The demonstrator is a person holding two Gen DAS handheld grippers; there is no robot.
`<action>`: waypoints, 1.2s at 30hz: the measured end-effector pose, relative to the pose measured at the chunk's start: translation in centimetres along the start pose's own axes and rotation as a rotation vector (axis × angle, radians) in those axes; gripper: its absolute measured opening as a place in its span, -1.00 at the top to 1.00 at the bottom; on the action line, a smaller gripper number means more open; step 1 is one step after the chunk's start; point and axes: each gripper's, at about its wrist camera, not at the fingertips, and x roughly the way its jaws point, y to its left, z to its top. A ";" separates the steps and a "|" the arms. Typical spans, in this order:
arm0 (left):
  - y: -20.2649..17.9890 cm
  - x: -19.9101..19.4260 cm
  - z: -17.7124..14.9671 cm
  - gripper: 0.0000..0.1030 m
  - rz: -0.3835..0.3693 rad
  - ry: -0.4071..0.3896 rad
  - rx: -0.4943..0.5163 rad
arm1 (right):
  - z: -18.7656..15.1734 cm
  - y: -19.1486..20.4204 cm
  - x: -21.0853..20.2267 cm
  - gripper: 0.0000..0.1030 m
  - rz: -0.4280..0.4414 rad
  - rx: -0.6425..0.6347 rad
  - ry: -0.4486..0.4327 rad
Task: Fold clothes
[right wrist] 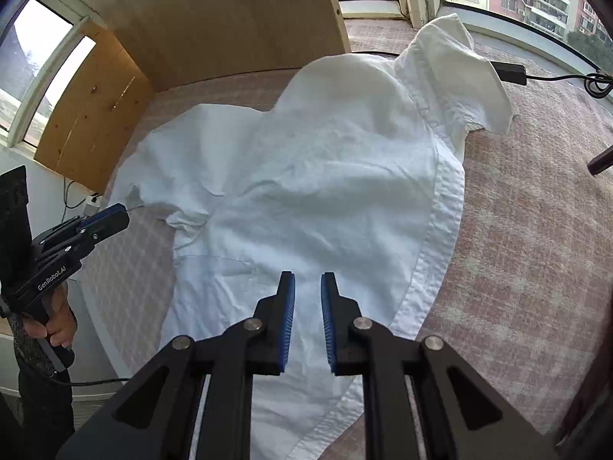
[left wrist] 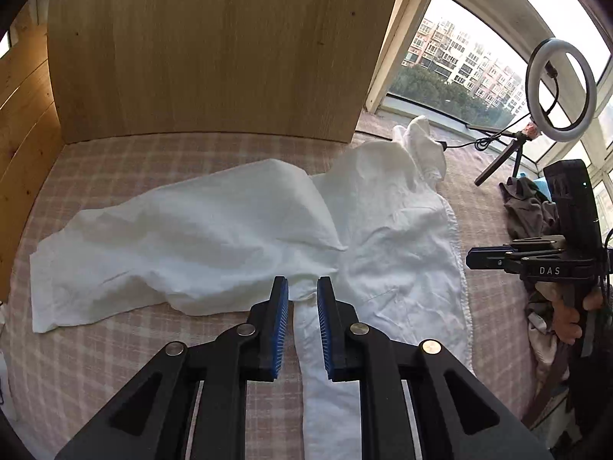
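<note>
- White shirt lies spread on the checked bed cover, collar at the far end by the window; one sleeve is thrown out sideways toward the wooden board.
- My left gripper: narrow gap between the pads, hanging over a strip of shirt cloth, nothing pinched.
- My right gripper: same narrow gap, above the shirt's near part, nothing pinched.
- Guess: both sit near the hem so I can grab it and fold toward the collar.
- Sleeve probably needs tucking in first.
</note>
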 end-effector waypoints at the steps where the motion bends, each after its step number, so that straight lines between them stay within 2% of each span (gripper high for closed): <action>1: 0.6 -1.2 0.9 0.64 0.001 0.000 0.018 | 0.1 0.3 -1.4 0.72 0.035 0.019 -0.010; 4: 2.4 -4.6 3.7 0.60 0.005 -0.001 0.074 | 1.0 1.7 -5.3 0.72 0.096 0.071 -0.060; 6: 3.2 -6.1 5.3 0.55 -0.005 0.005 0.116 | 2.0 3.1 -8.0 0.72 0.071 0.065 -0.096; 10: 2.6 -4.1 6.9 0.55 -0.089 0.059 0.226 | 2.7 4.7 -11.9 0.72 -0.034 0.038 -0.191; 12: 1.5 -1.6 7.0 0.55 -0.132 0.094 0.286 | 3.0 5.6 -10.5 0.72 -0.069 0.049 -0.214; 14: 0.4 1.1 6.8 0.55 -0.182 0.130 0.330 | 3.7 5.8 -8.5 0.72 -0.125 0.073 -0.201; 17: -1.4 5.2 6.3 0.55 -0.244 0.162 0.379 | 4.7 5.3 -3.4 0.72 -0.189 0.110 -0.125; 21: -3.1 11.4 5.8 0.55 -0.330 0.243 0.359 | 6.1 3.6 3.0 0.72 -0.190 0.161 -0.025; 23: -2.9 14.0 5.7 0.55 -0.281 0.259 0.355 | 6.8 2.7 5.7 0.72 -0.183 0.168 0.022; 26: -0.9 16.6 5.6 0.55 -0.150 0.276 0.329 | 8.2 1.2 8.2 0.72 -0.235 0.156 0.055; 27: 0.2 16.5 5.5 0.73 -0.124 0.269 0.321 | 8.6 0.5 8.1 0.85 -0.276 0.162 0.047; 28: 1.2 16.3 5.4 0.76 -0.098 0.261 0.314 | 8.8 -0.4 7.6 0.88 -0.320 0.175 0.030; 29: 2.3 15.7 5.5 0.75 -0.099 0.255 0.298 | 9.1 -1.2 7.1 0.83 -0.365 0.189 0.014; 30: 3.4 14.5 5.7 0.73 -0.133 0.243 0.278 | 9.4 -2.0 6.6 0.76 -0.410 0.202 -0.003; 31: 4.3 13.0 6.2 0.69 -0.178 0.220 0.271 | 9.5 -2.5 6.0 0.76 -0.391 0.207 -0.009; 33: 5.4 10.4 7.3 0.20 -0.225 0.181 0.308 | 9.6 -2.0 4.8 0.75 -0.280 0.178 -0.013; 34: 5.6 9.7 8.0 0.08 -0.244 0.173 0.336 | 9.7 -1.4 4.4 0.74 -0.248 0.144 -0.014; 35: 5.6 9.3 8.7 -0.04 -0.266 0.171 0.368 | 9.8 -0.7 4.3 0.67 -0.234 0.111 -0.010; 36: 5.4 9.4 9.4 -0.09 -0.281 0.176 0.393 | 10.0 -0.1 4.4 0.50 -0.231 0.077 -0.002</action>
